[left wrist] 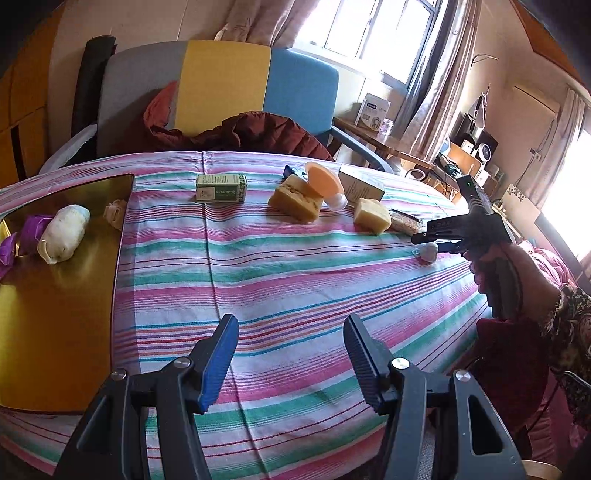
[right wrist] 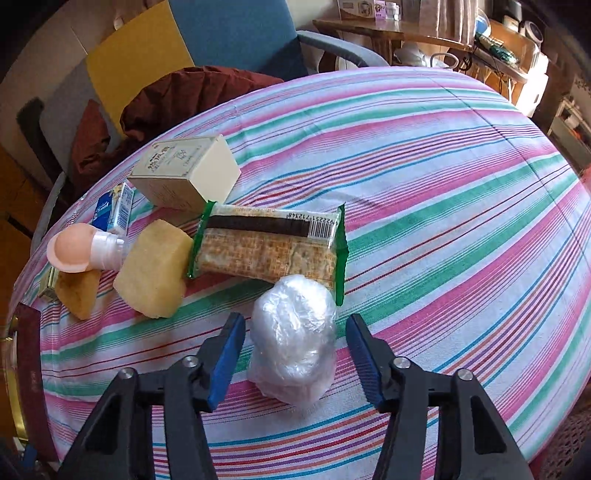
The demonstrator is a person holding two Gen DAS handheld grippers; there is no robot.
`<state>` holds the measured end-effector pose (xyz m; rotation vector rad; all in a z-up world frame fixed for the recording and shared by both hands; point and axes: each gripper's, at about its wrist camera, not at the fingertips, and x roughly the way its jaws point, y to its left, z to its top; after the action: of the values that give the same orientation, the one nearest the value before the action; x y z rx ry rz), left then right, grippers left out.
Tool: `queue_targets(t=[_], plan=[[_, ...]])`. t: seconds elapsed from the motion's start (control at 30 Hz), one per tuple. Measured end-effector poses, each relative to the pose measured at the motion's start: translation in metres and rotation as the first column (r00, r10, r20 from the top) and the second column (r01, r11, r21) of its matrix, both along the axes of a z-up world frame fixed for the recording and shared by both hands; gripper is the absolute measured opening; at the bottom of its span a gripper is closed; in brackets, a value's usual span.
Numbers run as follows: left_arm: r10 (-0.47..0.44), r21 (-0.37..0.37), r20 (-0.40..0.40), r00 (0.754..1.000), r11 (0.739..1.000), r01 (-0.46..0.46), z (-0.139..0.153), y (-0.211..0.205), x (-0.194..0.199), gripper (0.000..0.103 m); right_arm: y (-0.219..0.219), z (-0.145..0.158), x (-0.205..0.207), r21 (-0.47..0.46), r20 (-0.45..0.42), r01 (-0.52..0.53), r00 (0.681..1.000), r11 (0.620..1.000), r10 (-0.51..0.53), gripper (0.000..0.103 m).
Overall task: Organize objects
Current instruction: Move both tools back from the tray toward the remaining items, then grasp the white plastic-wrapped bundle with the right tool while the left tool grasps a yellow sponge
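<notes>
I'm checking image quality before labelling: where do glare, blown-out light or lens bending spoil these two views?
Left wrist view: the window is blown out white, the gold tray throws a sheen, and the striped cloth bows with the fisheye. Right wrist view: even light, stripes curving strongly, small glints on the plastic-wrapped bundle, which stays sharp.

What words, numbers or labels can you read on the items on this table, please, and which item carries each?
"922251 71234" or close, upside down, last digits unsure: barcode on the cracker packet.
Beige box: large Chinese characters, too blurred to read.
Green box: print too small.
Blue and white carton: lettering blurred.
Plastic-wrapped bundle between the right gripper's open jaws: no text.
</notes>
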<state>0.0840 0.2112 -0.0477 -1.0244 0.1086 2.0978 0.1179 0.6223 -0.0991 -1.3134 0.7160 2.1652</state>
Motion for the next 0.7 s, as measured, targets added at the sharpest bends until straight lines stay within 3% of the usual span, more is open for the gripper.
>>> queue_targets(t=[0.1, 0.37, 0.7], plan=[[-0.02, -0.018, -0.003, 1.0, 1.0, 0.02, -0.001, 0.01, 0.001, 0.06, -0.003, 0.001, 0.0, 0.006, 0.003, -0.012, 1.0, 1.0, 0.012, 0.039], [-0.104, -0.031, 0.02, 0.994, 0.994, 0.105, 0.002, 0.064, -0.008, 0.06, -0.003, 0.001, 0.006, -0.036, -0.004, 0.007, 1.0, 0.999, -0.007, 0.037], [-0.209, -0.118, 0.061, 0.976, 0.969, 0.215, -0.012, 0.182, -0.036, 0.066, 0.006, 0.001, 0.019, -0.12, -0.043, 0.045, 0.998, 0.992, -0.051, 0.037]])
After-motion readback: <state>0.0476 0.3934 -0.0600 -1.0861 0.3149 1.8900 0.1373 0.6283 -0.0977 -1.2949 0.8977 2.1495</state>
